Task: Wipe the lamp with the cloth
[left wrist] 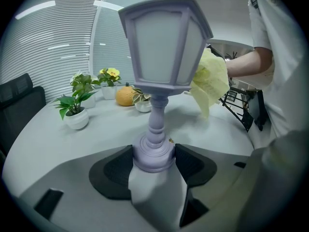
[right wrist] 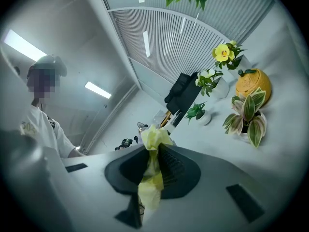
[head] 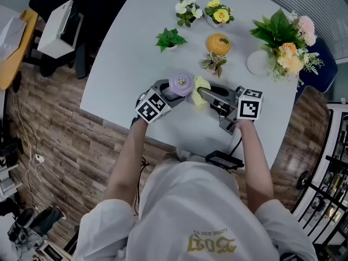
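There is one purple lamp [left wrist: 161, 42], upright at the worktop's [head: 130, 53] near side, its base squeezed in the left claw [left wrist: 153, 159]. One yellow cloth [left wrist: 210, 81], pinched tight in the right claw [right wrist: 152, 164], touches its shade. From above, the lamp's stem is hidden.

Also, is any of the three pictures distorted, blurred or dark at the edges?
Left gripper view: strong fisheye bending, black corners, lamp sharp. Right gripper view: same round dark border, tilted scene, bright ceiling strips, yellow cloth in the right hand-held gripper soft up close. Head view: even light, faint shadows on the table.
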Available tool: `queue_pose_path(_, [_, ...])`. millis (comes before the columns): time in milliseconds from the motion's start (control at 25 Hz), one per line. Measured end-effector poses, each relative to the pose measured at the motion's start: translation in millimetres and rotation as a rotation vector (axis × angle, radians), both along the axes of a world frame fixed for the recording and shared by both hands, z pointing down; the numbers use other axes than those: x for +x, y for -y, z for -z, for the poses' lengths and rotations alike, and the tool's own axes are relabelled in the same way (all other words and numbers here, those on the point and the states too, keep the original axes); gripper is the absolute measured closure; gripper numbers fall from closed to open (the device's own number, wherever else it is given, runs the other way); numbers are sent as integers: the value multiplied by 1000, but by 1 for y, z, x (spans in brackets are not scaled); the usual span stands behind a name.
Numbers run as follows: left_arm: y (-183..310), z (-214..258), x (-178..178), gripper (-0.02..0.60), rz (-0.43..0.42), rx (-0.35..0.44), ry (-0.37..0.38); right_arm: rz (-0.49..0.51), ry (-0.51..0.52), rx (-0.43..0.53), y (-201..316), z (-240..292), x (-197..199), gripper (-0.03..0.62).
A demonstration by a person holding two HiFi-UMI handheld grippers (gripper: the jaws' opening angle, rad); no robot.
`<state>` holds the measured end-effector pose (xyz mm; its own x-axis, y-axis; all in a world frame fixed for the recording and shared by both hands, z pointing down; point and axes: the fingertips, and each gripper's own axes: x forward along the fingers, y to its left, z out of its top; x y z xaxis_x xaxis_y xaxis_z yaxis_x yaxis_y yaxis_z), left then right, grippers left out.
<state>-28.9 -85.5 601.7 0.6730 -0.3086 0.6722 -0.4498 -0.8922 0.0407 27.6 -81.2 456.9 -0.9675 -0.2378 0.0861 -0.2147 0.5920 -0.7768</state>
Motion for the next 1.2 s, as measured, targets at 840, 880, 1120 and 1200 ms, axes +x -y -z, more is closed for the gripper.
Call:
queue_pose_path(840, [0, 0, 0, 304, 35, 3, 0, -36, -105, -7, 4, -23, -7, 533])
queue_pose_path(880, [0, 1, 0, 304, 36, 4, -1, -38, -107, -7, 4, -23, -7, 533])
queue_pose_path(1120, [1, 1, -1, 304, 37, 6, 0, -29, -100, 8, 0, -17, -8, 533])
queue_pose_path(1200, [1, 0, 0, 304, 38, 4, 0, -26, -87, 12, -2, -14, -7, 533])
